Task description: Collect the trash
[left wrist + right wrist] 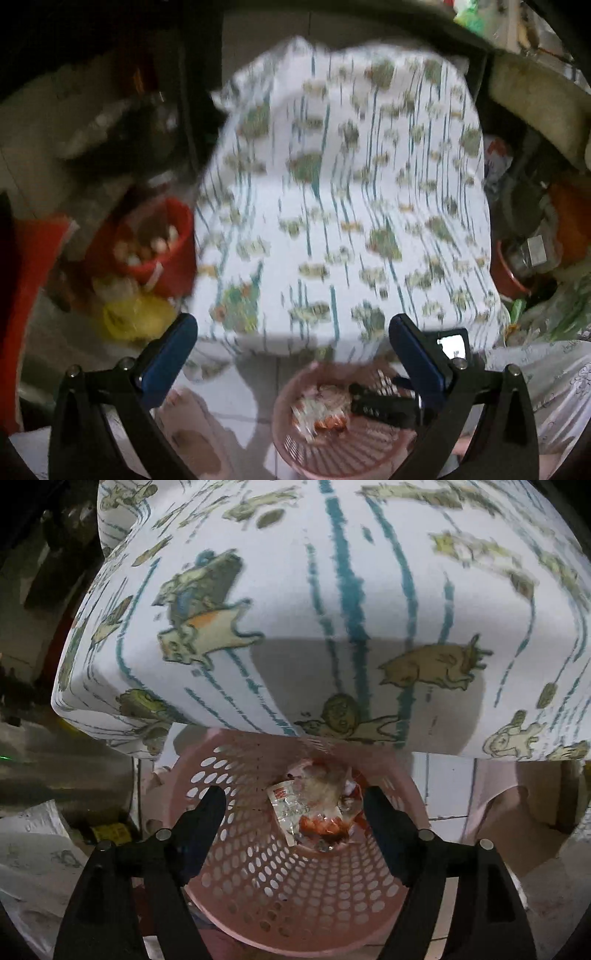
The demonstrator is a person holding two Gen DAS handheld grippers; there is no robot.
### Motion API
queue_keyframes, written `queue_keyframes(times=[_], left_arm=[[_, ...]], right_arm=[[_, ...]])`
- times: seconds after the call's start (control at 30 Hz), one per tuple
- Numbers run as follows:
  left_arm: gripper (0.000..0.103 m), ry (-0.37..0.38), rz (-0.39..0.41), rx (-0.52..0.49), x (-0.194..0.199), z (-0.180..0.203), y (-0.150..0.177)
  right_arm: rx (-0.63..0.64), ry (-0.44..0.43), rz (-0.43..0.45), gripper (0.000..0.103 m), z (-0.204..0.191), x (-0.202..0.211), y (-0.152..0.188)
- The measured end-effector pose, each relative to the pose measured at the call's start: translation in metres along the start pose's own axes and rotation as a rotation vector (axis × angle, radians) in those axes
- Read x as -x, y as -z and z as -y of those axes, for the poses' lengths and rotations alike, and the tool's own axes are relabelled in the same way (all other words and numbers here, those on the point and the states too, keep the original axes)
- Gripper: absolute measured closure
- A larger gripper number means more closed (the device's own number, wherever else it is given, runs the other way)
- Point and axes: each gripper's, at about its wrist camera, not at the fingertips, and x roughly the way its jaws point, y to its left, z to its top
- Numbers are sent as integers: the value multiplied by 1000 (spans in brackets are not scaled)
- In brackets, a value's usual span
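A pink perforated wastebasket (258, 882) stands on the floor below the edge of a table draped in a white cartoon-print cloth (332, 609). Crumpled wrappers (314, 808) in clear, white and red lie at its bottom. My right gripper (295, 801) is open and empty, directly over the basket's mouth. In the left wrist view the basket (314, 454) sits low in the middle, with wrappers (321, 410) inside and the right gripper's black fingers (384, 402) over its rim. My left gripper (291, 332) is open and empty, above the cloth's front edge (332, 203).
Left of the table stand a red bucket (173, 243) holding small items and a yellow bag (136, 317). On the right are a red-brown pot (506, 273), a glass jar (535, 251) and plastic bags (561, 314). The floor (443, 786) is pale tile.
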Motion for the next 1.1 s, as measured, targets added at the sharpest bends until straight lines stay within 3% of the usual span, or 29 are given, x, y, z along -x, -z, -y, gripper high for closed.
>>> queue_keyframes(times=[0.1,0.2,0.27,0.33,0.4,0.5,0.6,0.73,0.97,1.1], left_arm=[[0,0,72,12,19,-5,-5],[0,-22,160,2,43,-9,-11],[0,-35,199,-12,54,-9,-12],[0,-37,230,-19,63,-10,-14],[0,-37,246,-19,68,-11,-14],[0,-24,265,-15,71,-11,-14],[0,-4,266,-12,70,-10,-14],[0,-62,266,-37,66,-4,-13],[0,-44,228,-29,55,-1,-14],[0,-71,197,-56,47,4,-17]], right_arm=[[64,66,25,24,-19,36,-5],[125,51,127,24,-31,97,-3],[178,75,195,15,-40,138,-1],[223,100,298,14,-46,180,4],[254,125,385,11,-47,210,6],[251,172,492,0,-41,240,8],[241,186,600,0,-32,260,15],[252,207,686,0,-25,272,17],[259,230,692,0,-20,270,21],[232,217,689,0,-16,272,23]])
